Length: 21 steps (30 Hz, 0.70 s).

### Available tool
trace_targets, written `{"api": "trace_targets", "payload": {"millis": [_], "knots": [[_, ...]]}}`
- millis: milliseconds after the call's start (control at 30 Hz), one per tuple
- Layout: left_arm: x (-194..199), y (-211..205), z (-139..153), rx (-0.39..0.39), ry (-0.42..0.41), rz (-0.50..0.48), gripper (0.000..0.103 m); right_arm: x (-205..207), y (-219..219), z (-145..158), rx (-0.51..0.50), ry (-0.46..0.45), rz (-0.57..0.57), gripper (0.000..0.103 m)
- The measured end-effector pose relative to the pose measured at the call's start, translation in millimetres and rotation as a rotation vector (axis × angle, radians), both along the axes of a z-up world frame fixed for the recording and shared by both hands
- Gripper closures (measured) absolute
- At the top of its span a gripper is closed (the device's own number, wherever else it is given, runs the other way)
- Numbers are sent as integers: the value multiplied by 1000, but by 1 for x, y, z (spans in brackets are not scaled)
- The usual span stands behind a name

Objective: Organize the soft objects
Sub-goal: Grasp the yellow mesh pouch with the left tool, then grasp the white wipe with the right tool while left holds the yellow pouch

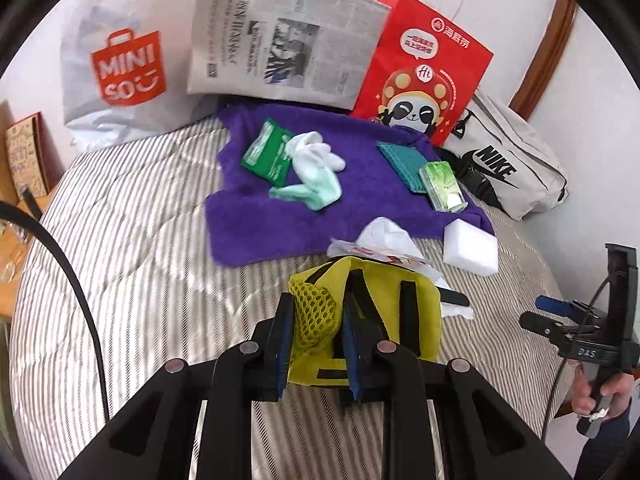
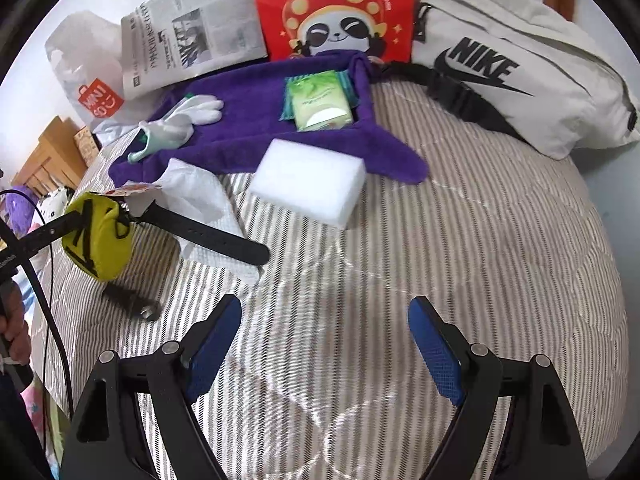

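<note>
My left gripper (image 1: 318, 312) is shut on a yellow pouch (image 1: 384, 312), its pads pinching the pouch's mesh side. In the right wrist view the yellow pouch (image 2: 100, 236) hangs from that gripper just above the striped bed cover (image 2: 440, 240). My right gripper (image 2: 324, 312) is open over bare cover with nothing between its fingers. A white sponge (image 2: 308, 188) lies ahead of it at the edge of a purple towel (image 1: 320, 220). On the towel lie white-green gloves (image 1: 316, 168), a green packet (image 1: 266, 152), a teal cloth (image 1: 400, 160) and a tissue pack (image 1: 444, 186).
A crumpled white tissue (image 2: 200, 196) and a black strap (image 2: 208, 236) lie beside the pouch, with a small dark object (image 2: 128, 300) under it. Along the wall stand a Miniso bag (image 1: 120, 68), a newspaper (image 1: 280, 40), a red paper bag (image 1: 424, 64) and a Nike bag (image 1: 504, 160).
</note>
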State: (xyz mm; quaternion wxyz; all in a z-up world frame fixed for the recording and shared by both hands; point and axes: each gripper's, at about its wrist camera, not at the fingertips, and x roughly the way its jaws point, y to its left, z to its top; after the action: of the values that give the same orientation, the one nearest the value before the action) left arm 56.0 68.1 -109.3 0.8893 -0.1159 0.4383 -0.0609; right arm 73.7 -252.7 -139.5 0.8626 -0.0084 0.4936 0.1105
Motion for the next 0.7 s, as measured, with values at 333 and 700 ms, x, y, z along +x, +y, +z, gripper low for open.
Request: {"api": "trace_targets", "payload": {"millis": [333,700], "knots": [[-36,14,-10,-60,51,7,81,4,18,-10,-23,22,40,18],[-62,21,-47,-38,161,0,79,8,28,-19,-51,45,64,18]]}}
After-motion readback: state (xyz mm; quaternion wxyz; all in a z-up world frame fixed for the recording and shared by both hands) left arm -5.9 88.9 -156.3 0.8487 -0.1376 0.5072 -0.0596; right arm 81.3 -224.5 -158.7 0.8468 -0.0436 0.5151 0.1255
